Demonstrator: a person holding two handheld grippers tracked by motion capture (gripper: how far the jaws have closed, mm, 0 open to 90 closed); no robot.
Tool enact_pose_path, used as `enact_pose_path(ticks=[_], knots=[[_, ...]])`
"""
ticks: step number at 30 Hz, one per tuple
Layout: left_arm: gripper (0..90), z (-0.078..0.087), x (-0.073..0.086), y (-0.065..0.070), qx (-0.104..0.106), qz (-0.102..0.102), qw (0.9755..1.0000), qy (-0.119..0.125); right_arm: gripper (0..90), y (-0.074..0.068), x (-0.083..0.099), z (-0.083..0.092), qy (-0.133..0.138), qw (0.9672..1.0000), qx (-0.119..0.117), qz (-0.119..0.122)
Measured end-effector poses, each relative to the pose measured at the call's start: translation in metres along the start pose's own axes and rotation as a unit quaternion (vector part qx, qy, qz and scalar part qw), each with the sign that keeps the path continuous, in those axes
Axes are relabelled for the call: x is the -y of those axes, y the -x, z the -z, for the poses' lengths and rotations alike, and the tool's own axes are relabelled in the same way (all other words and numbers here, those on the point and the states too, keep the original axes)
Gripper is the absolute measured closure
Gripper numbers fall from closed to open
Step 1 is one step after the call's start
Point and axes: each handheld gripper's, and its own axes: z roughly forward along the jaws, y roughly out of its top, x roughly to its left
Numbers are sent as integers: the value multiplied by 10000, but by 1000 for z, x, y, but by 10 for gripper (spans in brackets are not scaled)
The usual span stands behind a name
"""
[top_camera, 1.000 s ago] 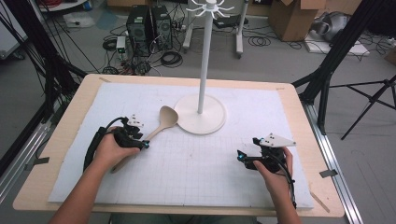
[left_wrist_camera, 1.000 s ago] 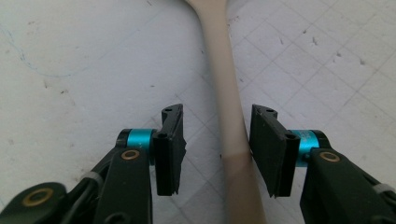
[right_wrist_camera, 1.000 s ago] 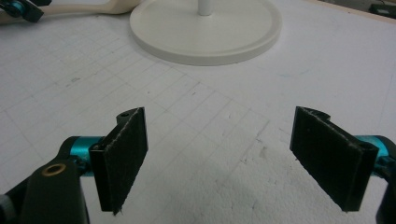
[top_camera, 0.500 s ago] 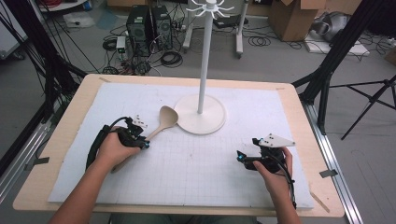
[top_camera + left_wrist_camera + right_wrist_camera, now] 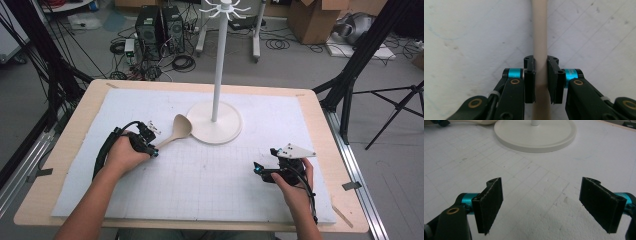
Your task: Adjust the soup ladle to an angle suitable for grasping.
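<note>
A beige wooden spoon (image 5: 179, 128) lies on the white gridded mat, its bowl touching the base of the white stand (image 5: 227, 129). My left gripper (image 5: 154, 151) is at the handle's end. In the left gripper view the handle (image 5: 540, 37) runs straight up between the pads (image 5: 529, 75), which press on it from both sides; the jaws have just been closing onto it. My right gripper (image 5: 257, 170) rests low over the mat at the front right. Its two pads (image 5: 489, 205) stand wide apart with nothing between them.
The stand's round base (image 5: 534, 132) lies ahead of the right gripper, with a tall pole (image 5: 218, 60) topped by hooks. The mat (image 5: 210, 200) covers a wooden table (image 5: 65, 130). Cables, computer cases and tripod legs lie on the floor beyond it.
The left hand has shifted very slightly at the spoon's handle. The right hand and the spoon have stayed where they were.
</note>
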Motion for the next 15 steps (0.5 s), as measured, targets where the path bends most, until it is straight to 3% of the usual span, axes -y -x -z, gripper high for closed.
enact_pose_path(ticks=[2, 6, 7, 8, 14, 15], knots=[[775, 2, 2, -2, 72, 14, 10000, 28, 177, 0, 0, 0, -5, 10000, 4, 9], [777, 9, 3, -4, -17, -235, 9997, 61, 177, 1, 1, -1, -13, 10000, 12, 12], [776, 9, 3, -3, 23, -173, 9998, 94, 177, 1, 1, -1, -25, 10000, 10, 12], [776, 11, 3, -4, 11, -279, 9996, 56, 177, 0, 1, -1, -33, 10000, 16, 27], [776, 15, 2, -1, 130, -305, 9994, 71, 177, -1, 0, -1, -41, 10000, 22, 61], [776, 17, 2, -1, 131, -389, 9992, 16, 177, -1, 0, -1, -38, 10000, 26, 64]])
